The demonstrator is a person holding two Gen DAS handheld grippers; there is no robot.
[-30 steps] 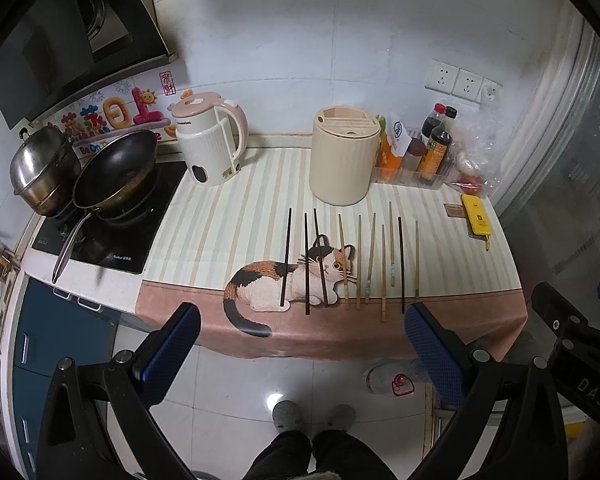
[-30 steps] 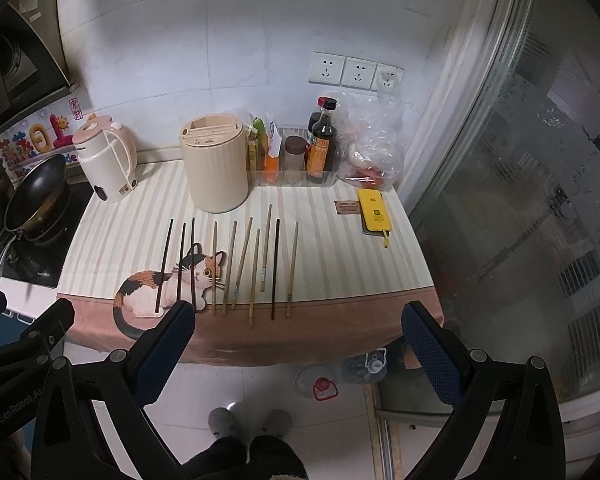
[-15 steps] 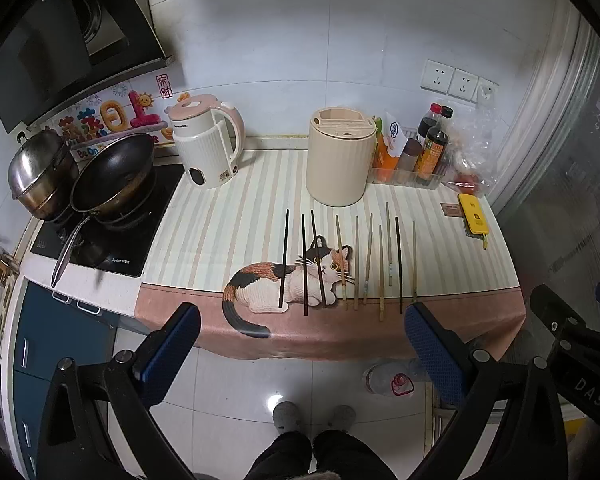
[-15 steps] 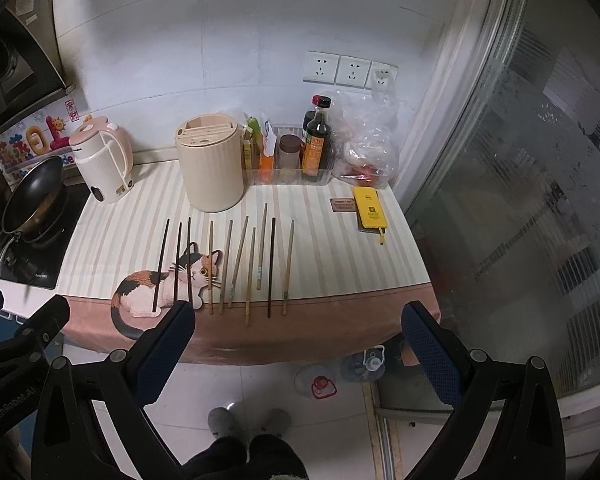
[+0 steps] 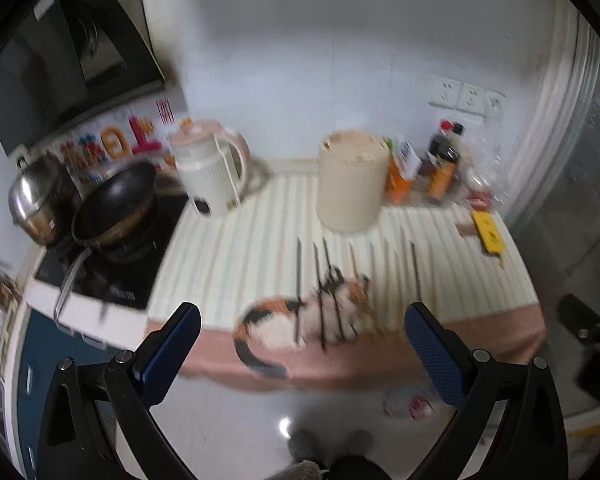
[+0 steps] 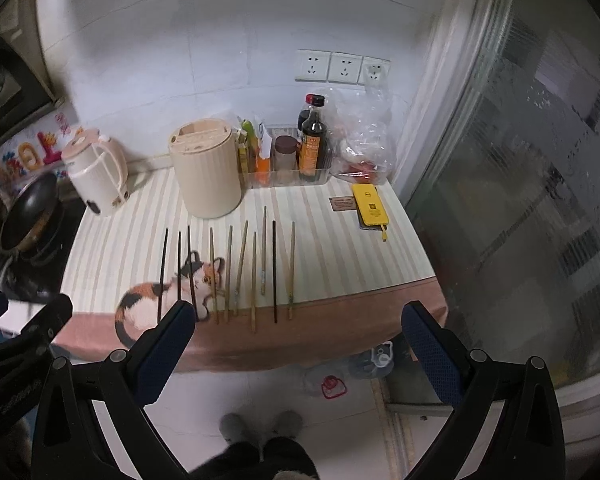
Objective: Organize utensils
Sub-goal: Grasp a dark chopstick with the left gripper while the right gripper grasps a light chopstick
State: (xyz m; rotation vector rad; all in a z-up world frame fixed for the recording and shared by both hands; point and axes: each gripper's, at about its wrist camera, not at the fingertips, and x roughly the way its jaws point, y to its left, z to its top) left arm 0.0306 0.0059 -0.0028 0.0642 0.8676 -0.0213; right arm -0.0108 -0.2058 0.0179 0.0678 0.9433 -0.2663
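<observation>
Kitchen tabletop [image 6: 340, 256] under striped cat-print cloth: left hand-held gripper [image 5: 300, 344] and right hand-held gripper [image 6: 298, 340], both spread and empty, before its near edge; chopsticks [image 6: 254, 276] in a loose row on the cloth; cream utensil holder [image 6: 206, 172] upright behind them; kettle [image 6: 96, 170] leftward.

On my bench [image 6: 340, 248], thin wooden and dark chopsticks [image 6: 242, 268] lie side by side; behind them stands the cream ribbed cylindrical holder [image 6: 208, 172], the pink-and-white kettle [image 6: 96, 170] left of it.

Striped cat-print cloth [image 6: 332, 248], cream canister [image 6: 208, 172]
</observation>
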